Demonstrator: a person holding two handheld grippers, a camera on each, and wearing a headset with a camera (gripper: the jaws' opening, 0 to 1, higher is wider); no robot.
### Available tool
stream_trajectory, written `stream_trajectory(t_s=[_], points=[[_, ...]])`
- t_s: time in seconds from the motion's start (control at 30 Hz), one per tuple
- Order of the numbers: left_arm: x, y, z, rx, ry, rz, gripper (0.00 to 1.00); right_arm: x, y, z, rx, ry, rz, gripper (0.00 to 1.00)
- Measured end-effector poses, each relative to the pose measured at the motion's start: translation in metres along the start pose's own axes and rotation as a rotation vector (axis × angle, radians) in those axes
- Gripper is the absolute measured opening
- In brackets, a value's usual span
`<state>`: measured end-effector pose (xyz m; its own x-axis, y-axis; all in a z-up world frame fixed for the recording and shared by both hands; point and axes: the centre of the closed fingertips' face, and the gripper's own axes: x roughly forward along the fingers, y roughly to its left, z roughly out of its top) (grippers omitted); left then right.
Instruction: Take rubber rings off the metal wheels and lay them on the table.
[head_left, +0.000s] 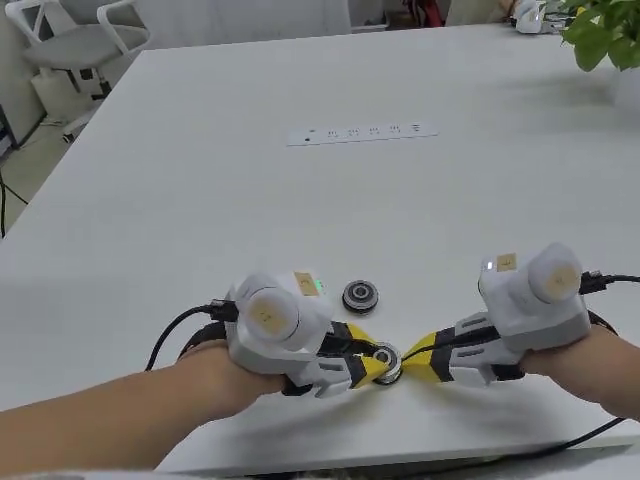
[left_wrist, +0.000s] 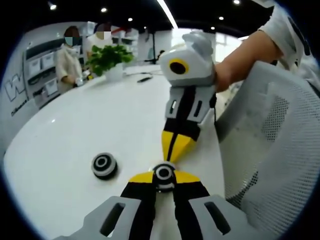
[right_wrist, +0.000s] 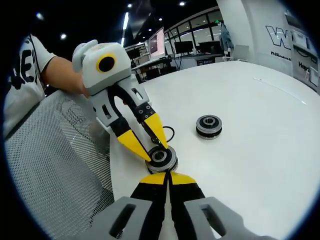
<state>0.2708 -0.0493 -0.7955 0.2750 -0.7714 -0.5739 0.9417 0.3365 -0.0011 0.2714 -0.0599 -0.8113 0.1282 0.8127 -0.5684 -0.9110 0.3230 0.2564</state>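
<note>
**Gripped wheel near the front edge, ring not yet off**

The wheel (left_wrist: 164, 173) sits low on the surface (head_left: 300, 220), just in front of the person, with its dark rubber ring (right_wrist: 174, 160) seemingly on the rim. The left tool (head_left: 368, 366) pinches it, one yellow tip on each side. The right tool (right_wrist: 167, 178) meets it head-on, tips pressed together against the rim; whether they have nipped the ring I cannot tell. This looks like the peeling step on the first wheel. The next move probably calls for the left tool to hold firm while the right hooks the ring's edge and draws it away. A second wheel (head_left: 360, 295) waits just beyond, ring apparently on.
</note>
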Motion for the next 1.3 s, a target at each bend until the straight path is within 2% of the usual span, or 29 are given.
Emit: stream_trajectory(t_s=[0.23, 0.4, 0.57, 0.77, 0.9, 1.3], points=[[0.0, 0.0, 0.0, 0.003, 0.002, 0.004, 0.12, -0.005, -0.001, 0.003, 0.105, -0.042, 0.01, 0.0], [0.0, 0.0, -0.001, 0.006, 0.005, 0.006, 0.12, -0.005, 0.0, 0.004, 0.125, -0.051, 0.011, 0.0], [0.001, 0.0, -0.001, 0.008, 0.007, 0.008, 0.12, -0.008, -0.001, 0.011, 0.198, -0.103, 0.021, 0.0], [0.001, 0.0, -0.001, 0.013, 0.014, 0.013, 0.12, -0.006, 0.003, 0.016, 0.245, -0.113, 0.032, 0.0], [0.001, 0.001, -0.001, 0.021, 0.02, 0.018, 0.12, -0.006, 0.003, 0.017, 0.266, -0.115, 0.04, 0.0], [0.001, 0.0, -0.001, 0.032, 0.027, 0.024, 0.12, -0.003, 0.012, 0.02, 0.248, -0.12, 0.065, 0.0]])
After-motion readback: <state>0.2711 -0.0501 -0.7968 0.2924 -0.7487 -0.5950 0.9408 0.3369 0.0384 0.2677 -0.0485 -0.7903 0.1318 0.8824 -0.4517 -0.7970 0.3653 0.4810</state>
